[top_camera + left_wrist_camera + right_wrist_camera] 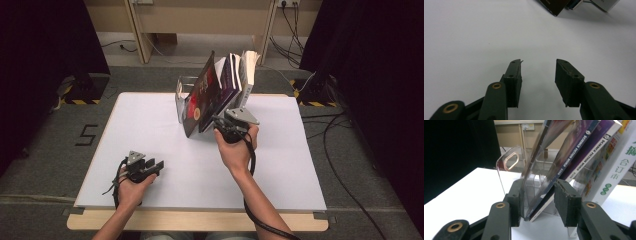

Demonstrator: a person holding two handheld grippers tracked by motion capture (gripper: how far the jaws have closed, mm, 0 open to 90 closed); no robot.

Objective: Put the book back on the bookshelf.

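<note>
Right gripper (pixel 537 202) up at the clear acrylic book rack (pixel 509 165), jaws part open astride the leaning thin purple-spined magazine (pixel 564 162), pads not yet pressing, lined up to pinch its lower edge. Left gripper (pixel 537 75) resting on the white worktop (pixel 474 37), jaws part open, empty, waiting aside.

Books (pixel 220 87) lean in a rack (pixel 181 95) at the table's (pixel 150 120) upper centre. The right gripper (pixel 222 125) is just below them, the left gripper (pixel 155 165) at lower left.
</note>
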